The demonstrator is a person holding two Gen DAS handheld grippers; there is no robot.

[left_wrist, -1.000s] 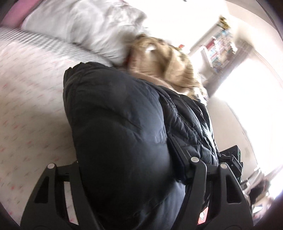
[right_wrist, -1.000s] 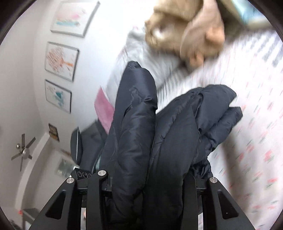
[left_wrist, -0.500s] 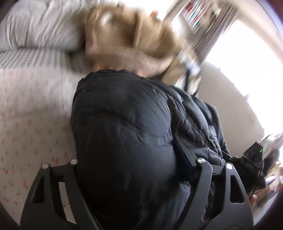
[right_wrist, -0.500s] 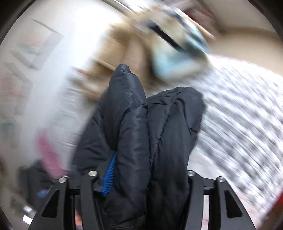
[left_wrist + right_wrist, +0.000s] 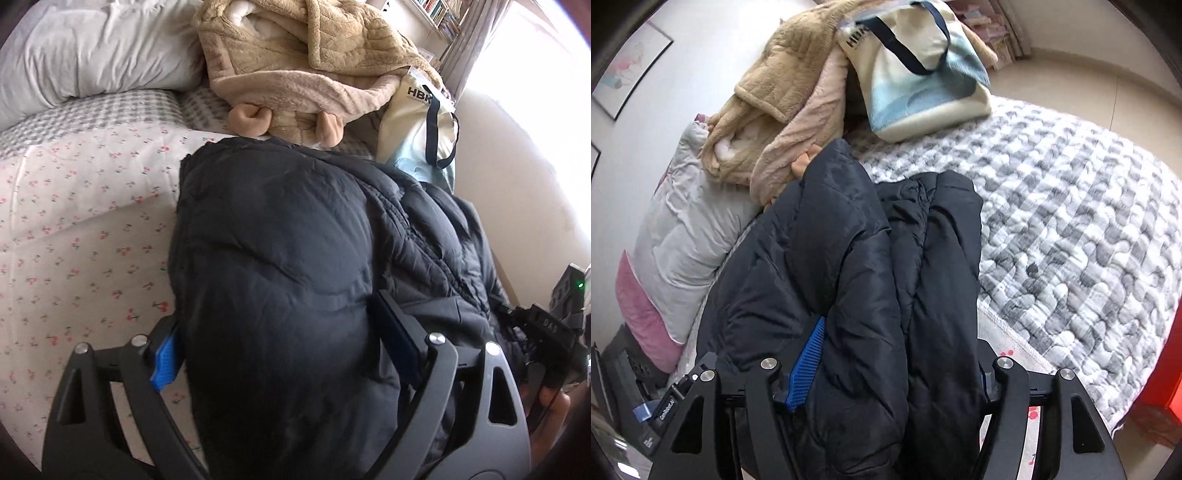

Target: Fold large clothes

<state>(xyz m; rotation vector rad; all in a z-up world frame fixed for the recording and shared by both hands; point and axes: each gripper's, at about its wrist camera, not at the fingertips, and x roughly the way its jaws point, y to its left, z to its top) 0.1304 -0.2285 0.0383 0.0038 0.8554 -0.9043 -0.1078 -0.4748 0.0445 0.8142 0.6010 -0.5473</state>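
A bulky black puffer jacket [image 5: 280, 258] lies bunched on the bed, its far end near the tan blanket. My left gripper [image 5: 284, 343] is clamped on a thick fold of it, the jaws wide apart around the padding. In the right wrist view the same jacket [image 5: 857, 266] fills the gap of my right gripper [image 5: 886, 369], which is shut on another thick fold. The blue pads [image 5: 807, 365] press into the fabric. The right gripper's body shows at the right edge of the left wrist view [image 5: 546, 332].
A tan fleece blanket [image 5: 314, 55] and a cream tote bag [image 5: 919, 66] sit at the head of the bed, beside a grey pillow [image 5: 92, 51]. A cherry-print sheet [image 5: 74, 221] and a grey checked quilt [image 5: 1071, 221] cover the bed. The floor [image 5: 1108, 81] lies beyond.
Both grippers have swung with the jacket toward the head of the bed. The jacket now rests lower on the bed, close to the blanket and tote bag. Both grips are unchanged.
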